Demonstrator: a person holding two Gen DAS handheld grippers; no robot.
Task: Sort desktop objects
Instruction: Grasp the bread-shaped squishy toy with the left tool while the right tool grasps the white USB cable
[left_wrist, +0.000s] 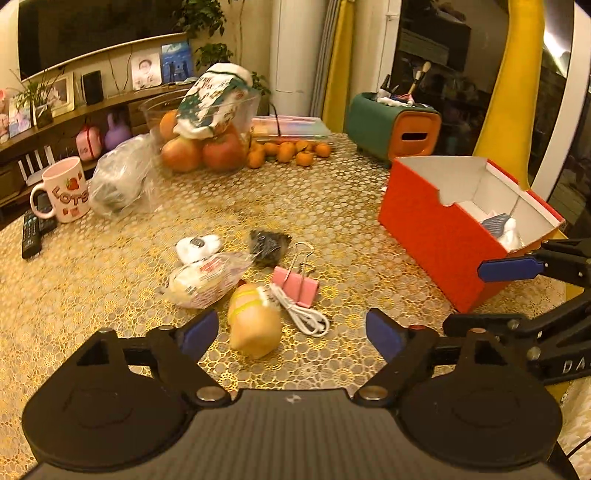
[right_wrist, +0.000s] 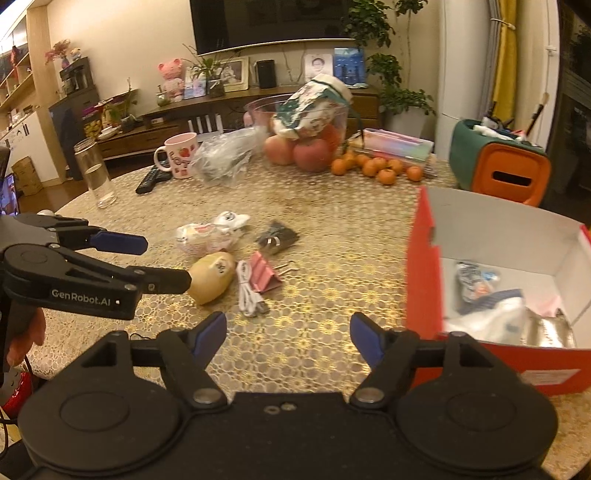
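Observation:
A small heap lies mid-table: a yellow soft pack (left_wrist: 253, 325) (right_wrist: 212, 277), a coiled white cable (left_wrist: 303, 314) (right_wrist: 249, 291), a pink binder clip (left_wrist: 295, 286) (right_wrist: 266, 275), a clear wrapped packet (left_wrist: 207, 277), a black packet (left_wrist: 267, 243) and a small white item (left_wrist: 197, 245). My left gripper (left_wrist: 291, 332) is open, with the yellow pack just ahead between its fingers, untouched. My right gripper (right_wrist: 288, 338) is open over bare table, empty. To its right the open red box (right_wrist: 421, 258) (left_wrist: 424, 229) holds several packets.
At the back stand a fruit bowl (left_wrist: 199, 122), loose tangerines (left_wrist: 288, 149), a pink mug (left_wrist: 66, 190), a plastic bag (left_wrist: 118, 181), remotes (left_wrist: 31, 232) and a glass jar (right_wrist: 94, 173). A green and orange organiser (left_wrist: 395, 127) sits behind the box.

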